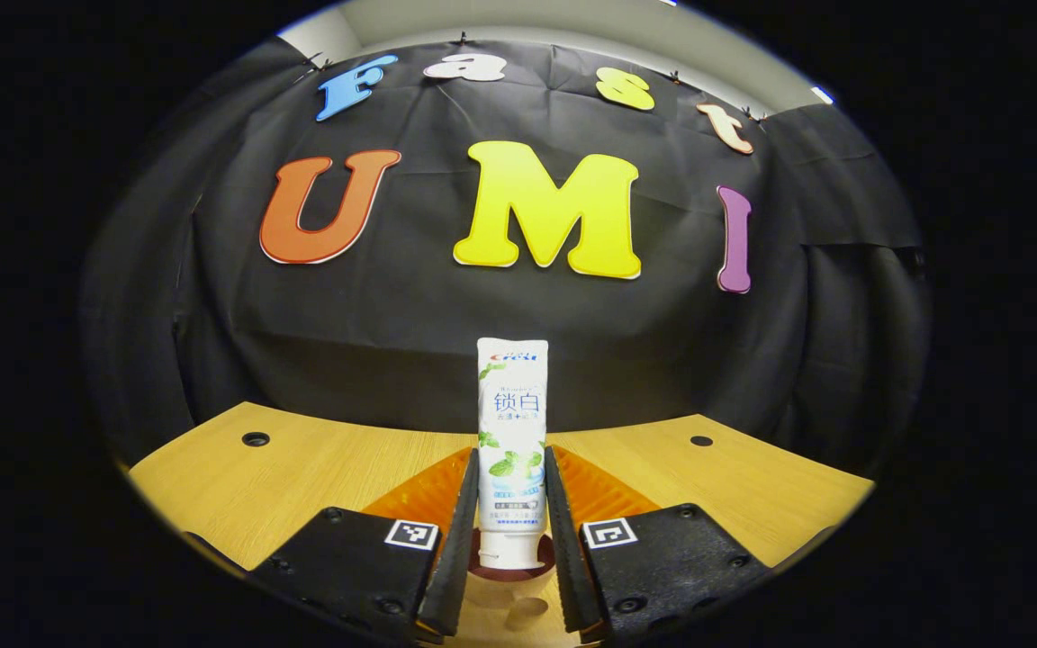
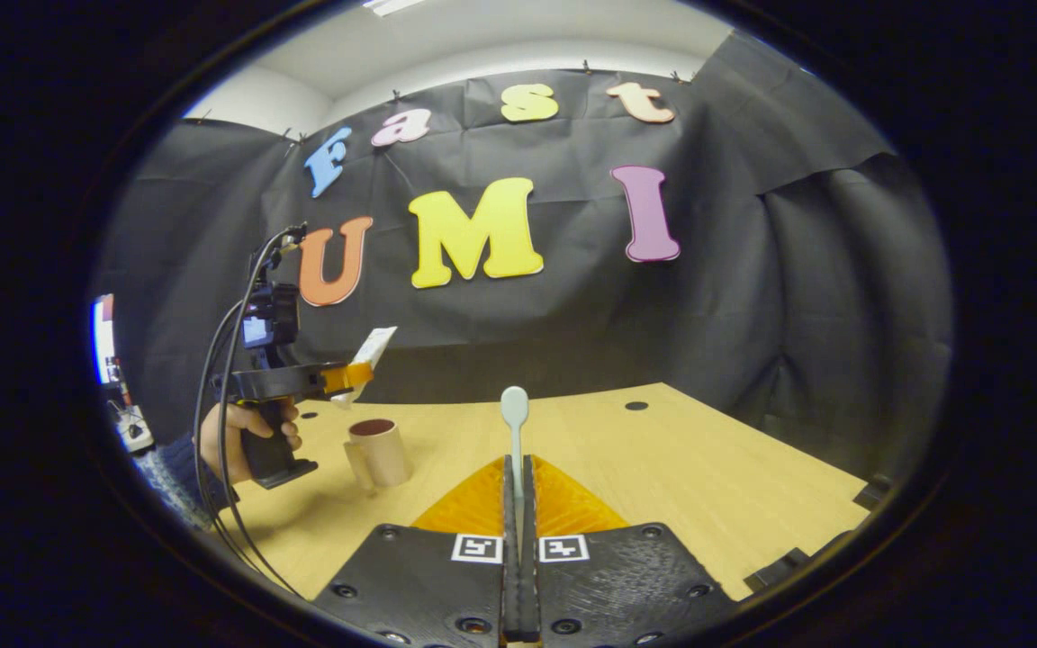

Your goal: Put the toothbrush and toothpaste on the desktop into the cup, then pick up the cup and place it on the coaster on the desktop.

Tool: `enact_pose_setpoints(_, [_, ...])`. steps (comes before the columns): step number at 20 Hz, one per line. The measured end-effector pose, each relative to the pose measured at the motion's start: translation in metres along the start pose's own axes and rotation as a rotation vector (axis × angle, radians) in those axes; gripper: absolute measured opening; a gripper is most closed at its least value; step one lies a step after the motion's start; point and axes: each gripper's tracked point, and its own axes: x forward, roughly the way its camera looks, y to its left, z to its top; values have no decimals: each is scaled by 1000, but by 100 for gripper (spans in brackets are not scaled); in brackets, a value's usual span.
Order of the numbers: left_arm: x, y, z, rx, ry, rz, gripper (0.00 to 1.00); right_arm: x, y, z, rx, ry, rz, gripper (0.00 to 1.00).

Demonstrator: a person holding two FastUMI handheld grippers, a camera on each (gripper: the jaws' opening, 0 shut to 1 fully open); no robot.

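Left claw (image 1: 511, 517) grips the toothpaste (image 1: 512, 423), its two fingers pressed against the tube's lower sides, so the tube stands upright between them with its cap end down. Just below the cap, at the claw's tips, a dark red round rim shows; I judge it to be the mouth of the cup (image 2: 379, 450). In the right gripper view that same left claw (image 2: 352, 376) hangs in the air directly above the cup, held by a person's hand (image 2: 244, 432), with the tube slanting up out of it.

Right claw (image 2: 518, 504) is closed to a thin slit on the toothbrush (image 2: 515, 423), whose handle rises straight ahead from the fingers to a pale rounded end. From this claw, the cup stands to the left and farther out on the tabletop (image 2: 707, 468).

Judging by this, both items are held off the tabletop and neither is in the cup; dropping them in and moving the cup to the coaster remain.

The toothpaste is a white tube with green leaf print and a flat crimped top. The cup is a beige mug with a dark red interior and a handle.
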Motion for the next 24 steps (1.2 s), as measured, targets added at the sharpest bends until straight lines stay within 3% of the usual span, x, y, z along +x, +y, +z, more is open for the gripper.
enact_pose_setpoints(10, [0, -11, 7, 9, -13, -7, 45, 2, 4, -12, -33, 15, 19, 0])
enact_pose_setpoints(11, [-1, -10, 9, 7, -13, -8, 55, 3, 3, -11, -32, 16, 17, 0])
enact_pose_setpoints(12, [-1, -9, 9, 8, -13, -1, 56, 3, 2, -12, -32, 18, 16, 0])
enact_pose_setpoints(14, [-2, -6, 10, 7, -11, 10, 69, 4, 2, -14, -32, 24, 14, 0])
enact_pose_setpoints(19, [-18, -6, 9, -28, 3, 0, 82, 7, 7, -17, -42, 30, 21, 0])
enact_pose_setpoints(20, [-20, -5, 9, -30, 3, 2, 100, 8, 8, -15, -46, 29, 23, 0])
enact_pose_setpoints(24, [-43, 11, 6, -3, 4, 36, 98, 15, 18, -6, -64, 5, 31, 0])
